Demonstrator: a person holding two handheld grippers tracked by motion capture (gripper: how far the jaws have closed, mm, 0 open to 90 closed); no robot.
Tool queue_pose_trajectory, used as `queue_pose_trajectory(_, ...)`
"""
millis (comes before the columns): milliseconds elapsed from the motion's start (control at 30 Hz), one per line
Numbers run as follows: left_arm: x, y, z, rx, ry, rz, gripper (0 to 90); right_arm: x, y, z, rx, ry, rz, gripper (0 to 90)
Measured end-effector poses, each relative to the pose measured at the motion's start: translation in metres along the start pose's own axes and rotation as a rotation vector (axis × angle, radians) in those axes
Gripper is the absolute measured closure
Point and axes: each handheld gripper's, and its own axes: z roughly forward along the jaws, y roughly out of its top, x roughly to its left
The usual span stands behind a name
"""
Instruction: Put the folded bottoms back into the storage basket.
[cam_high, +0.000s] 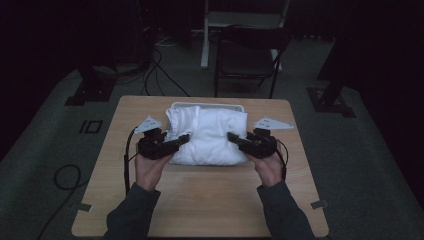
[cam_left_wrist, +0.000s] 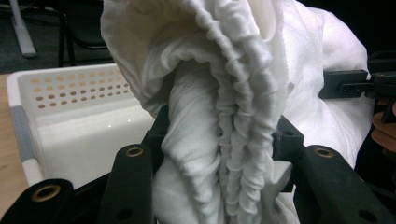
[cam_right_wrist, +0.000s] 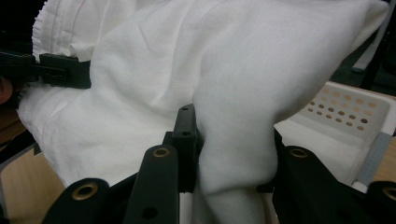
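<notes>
Jaws, left: the left gripper (cam_high: 172, 144) has its jaws pinched on a thick bunch of the white garment (cam_high: 207, 135), right at the gathered, elastic-looking edge, which the left gripper view shows squeezed between them.
Jaws, right: the right gripper (cam_high: 240, 141) has its jaws closed on a fold of smooth cloth at the opposite side; the right gripper view shows the fabric nipped between them.
Garment: it hangs bundled between the two grippers, over the front part of the white basket (cam_high: 235, 106), its lower edge near or on the desk (cam_high: 200, 200); I cannot tell whether it touches.
Basket: white, with a perforated wall, standing at the far side of the desk; its floor looks bare in both gripper views.
Done so far: both sides gripped, the cloth looks lifted out of the basket rather than resting in it.
Left to do: by my reading, carrying it clear to the open desk in front and spreading or folding it; none of that shows yet.
</notes>
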Motion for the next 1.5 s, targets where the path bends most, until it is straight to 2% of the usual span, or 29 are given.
queue_pose_trajectory(600, 0.020, 0.013, 0.023, 0.000, 0.018, 0.010, 55.2, -0.017, 0.011, 0.019, 0.000, -0.028, 0.022, 70.3)
queue_pose_trajectory(800, 0.025, 0.016, 0.031, -0.002, 0.032, -0.001, 55.4, -0.022, 0.013, 0.023, -0.003, -0.037, 0.032, 70.3)
queue_pose_trajectory(1100, 0.037, 0.021, 0.036, 0.000, 0.053, -0.021, 55.5, -0.027, 0.022, 0.037, 0.005, -0.047, 0.033, 70.3)
queue_pose_trajectory(1500, 0.049, 0.024, 0.041, 0.006, 0.079, -0.021, 55.6, -0.030, 0.025, 0.054, 0.007, -0.047, 0.042, 70.3)
